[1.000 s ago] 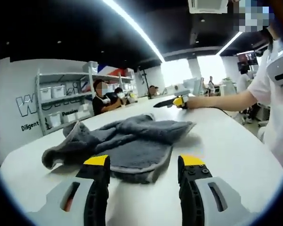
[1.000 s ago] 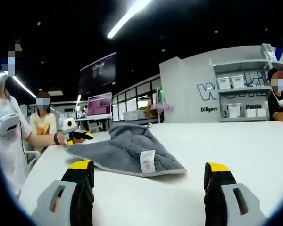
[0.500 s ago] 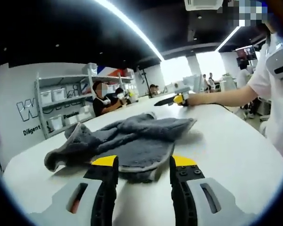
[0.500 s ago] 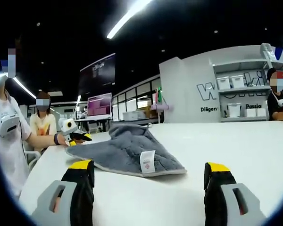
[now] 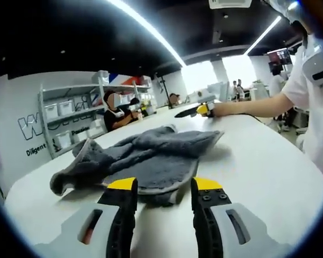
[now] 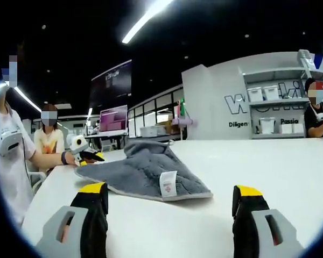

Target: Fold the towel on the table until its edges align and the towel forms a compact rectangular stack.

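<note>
- Left tongs [image 5: 157, 185]: low over the white bench [image 5: 258, 161], level, pointing at the near hem of the towel [image 5: 151, 156]. Jaws are part-way apart with yellow tips, and the hem lies just past those tips; whether they touch the cloth cannot be told. Nothing is held.
- Right tongs [image 6: 169, 192]: low and level at another edge of the bench, jaws spread wide, nothing between them. They sit apart from the towel's nearest corner.
- Towel: grey, rumpled and loosely bunched on the bench top, lying between the two tongs. One end is heaped in folds, and a pale bound edge runs round the flatter part.
- Label [image 6: 168, 184]: small white tag on the towel's corner nearest the right tongs; its print is too small to read.
- Person [image 5: 312, 80]: white-sleeved arm stretched out over the bench's far edge.
- Wall lettering [image 6: 239, 124]: "Diligen" legible beside the shelving; the larger letters above start with "W", the rest hidden.
</note>
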Demonstrator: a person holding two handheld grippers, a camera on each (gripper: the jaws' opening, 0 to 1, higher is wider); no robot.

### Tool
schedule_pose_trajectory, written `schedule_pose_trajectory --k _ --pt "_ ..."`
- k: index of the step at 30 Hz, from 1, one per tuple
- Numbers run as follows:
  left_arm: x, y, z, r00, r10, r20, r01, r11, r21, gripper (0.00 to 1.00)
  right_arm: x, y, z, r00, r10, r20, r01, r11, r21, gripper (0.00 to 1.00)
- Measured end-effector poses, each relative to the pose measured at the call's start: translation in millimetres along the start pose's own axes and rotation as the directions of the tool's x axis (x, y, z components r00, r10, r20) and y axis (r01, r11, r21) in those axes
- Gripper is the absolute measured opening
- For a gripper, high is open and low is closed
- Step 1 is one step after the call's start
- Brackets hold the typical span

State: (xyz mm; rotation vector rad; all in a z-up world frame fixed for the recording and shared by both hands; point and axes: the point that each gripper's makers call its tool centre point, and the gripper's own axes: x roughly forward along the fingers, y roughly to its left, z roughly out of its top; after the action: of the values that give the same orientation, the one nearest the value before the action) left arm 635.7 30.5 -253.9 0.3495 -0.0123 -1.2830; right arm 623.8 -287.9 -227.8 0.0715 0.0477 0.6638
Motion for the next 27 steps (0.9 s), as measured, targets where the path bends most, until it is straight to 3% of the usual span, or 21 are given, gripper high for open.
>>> schedule_pose_trajectory --k 17,27 --pt "0.1 -7.9 -3.1 0.999 -0.018 -0.032 0.018 1.000 0.013 0.24 -0.9 -1.3 -2.4 1.000 -0.001 -0.018 0.001 1.000 -0.011 0.97" --pt "-1.0 -8.2 -1.0 0.999 -0.027 -0.017 0.027 0.999 -0.022 0.15 -0.7 -1.7 -4.4 1.000 -0.001 -0.029 0.001 1.000 -0.017 0.96"
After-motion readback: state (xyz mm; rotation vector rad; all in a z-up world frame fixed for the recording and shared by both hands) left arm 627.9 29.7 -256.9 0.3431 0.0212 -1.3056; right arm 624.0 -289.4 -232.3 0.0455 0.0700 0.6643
